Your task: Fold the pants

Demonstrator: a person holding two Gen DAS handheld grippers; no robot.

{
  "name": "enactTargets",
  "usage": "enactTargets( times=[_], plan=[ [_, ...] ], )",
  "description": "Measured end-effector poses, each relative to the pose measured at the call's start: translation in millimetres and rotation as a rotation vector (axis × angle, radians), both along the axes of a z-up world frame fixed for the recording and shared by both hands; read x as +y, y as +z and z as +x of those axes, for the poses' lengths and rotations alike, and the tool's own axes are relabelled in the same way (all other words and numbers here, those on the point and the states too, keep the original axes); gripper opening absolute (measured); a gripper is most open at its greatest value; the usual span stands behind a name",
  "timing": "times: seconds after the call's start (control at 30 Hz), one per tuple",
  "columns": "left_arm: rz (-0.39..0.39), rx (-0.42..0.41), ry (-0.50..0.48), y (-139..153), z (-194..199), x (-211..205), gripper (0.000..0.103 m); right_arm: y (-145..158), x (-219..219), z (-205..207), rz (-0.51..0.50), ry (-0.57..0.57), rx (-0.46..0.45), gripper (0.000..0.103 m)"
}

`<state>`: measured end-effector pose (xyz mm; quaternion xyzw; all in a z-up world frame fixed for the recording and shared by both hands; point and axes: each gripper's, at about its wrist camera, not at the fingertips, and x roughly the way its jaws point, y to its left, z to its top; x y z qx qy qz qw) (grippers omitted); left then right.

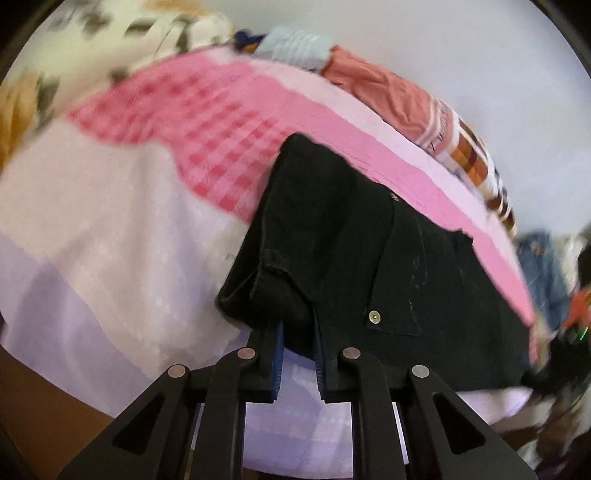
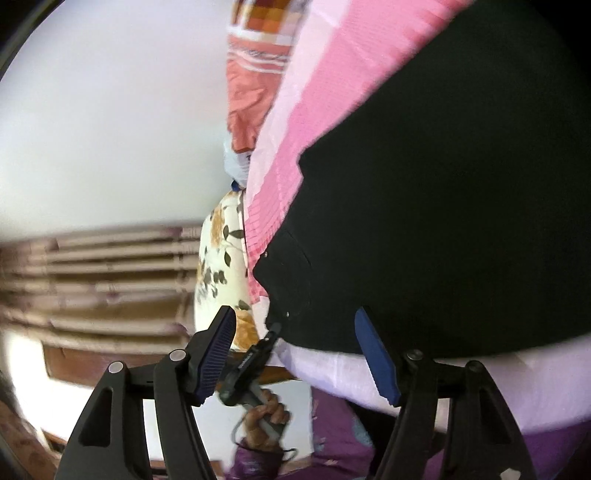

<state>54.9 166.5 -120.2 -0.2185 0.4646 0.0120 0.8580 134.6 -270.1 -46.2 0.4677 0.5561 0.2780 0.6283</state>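
Observation:
Black pants (image 1: 369,258) lie folded on a pink and lilac bedsheet (image 1: 110,240). My left gripper (image 1: 297,332) is shut on the near edge of the pants, next to a brass rivet. In the right wrist view the pants (image 2: 443,203) fill the right side. My right gripper (image 2: 295,325) is open and empty, with its blue pads (image 2: 218,354) wide apart, just off the pants' edge. The left gripper (image 2: 275,328) also shows there, held by a hand and pinching the pants' corner.
A salmon cloth (image 1: 384,92), a light blue cloth (image 1: 295,48) and a floral pillow (image 1: 122,33) lie at the far side of the bed. Denim clothes (image 1: 543,273) lie at the right. Wooden furniture (image 2: 110,288) stands beyond the bed.

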Motion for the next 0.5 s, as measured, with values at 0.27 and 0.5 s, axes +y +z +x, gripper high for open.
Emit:
enactTargets(
  times=[0.27,0.5],
  plan=[
    [-0.055,0.016,0.041,-5.9,3.8,4.9,0.017,38.3,43.2,92.9,-0.363,0.319,-0.382,0.065],
    [-0.022,0.005,0.045,-5.7,3.5,0.5,0.020,14.6,95.7,142.7,-0.581,0.550,-0.504,0.050]
  ],
)
